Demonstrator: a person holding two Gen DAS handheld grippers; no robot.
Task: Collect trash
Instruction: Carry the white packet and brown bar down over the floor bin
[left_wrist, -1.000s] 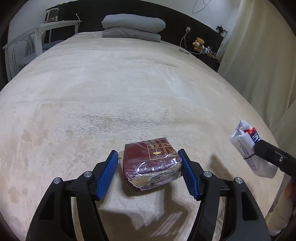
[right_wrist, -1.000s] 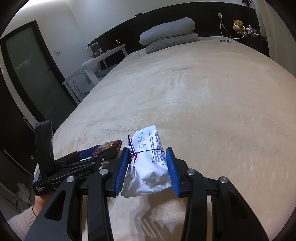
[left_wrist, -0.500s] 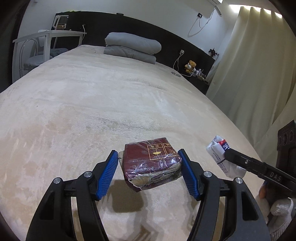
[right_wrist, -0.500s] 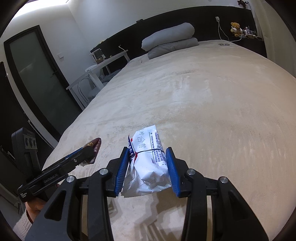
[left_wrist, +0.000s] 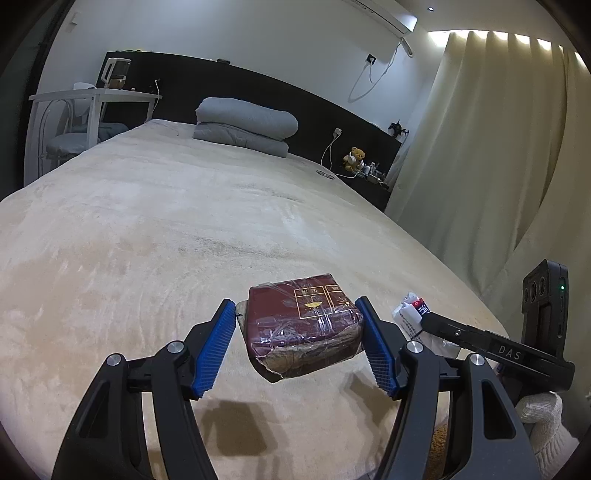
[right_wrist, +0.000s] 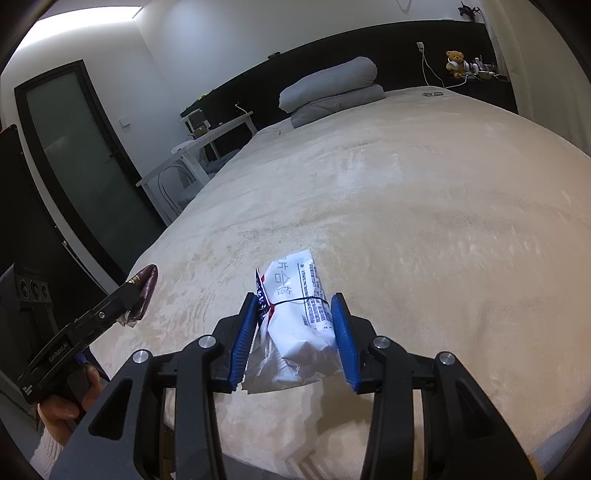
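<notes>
The left gripper (left_wrist: 299, 343) is clamped on a maroon cellophane-wrapped packet (left_wrist: 301, 328), held above the beige bed (left_wrist: 147, 240). The right gripper (right_wrist: 297, 334) is clamped on a white printed plastic packet (right_wrist: 299, 317) above the same bed. Only the left view shows the curtain (left_wrist: 480, 147) and "DAS" on the other tool; only the right view shows the frosted door (right_wrist: 85, 166) and "GenRobot.AI". The white packet's Chinese print reads partly "合格".
</notes>
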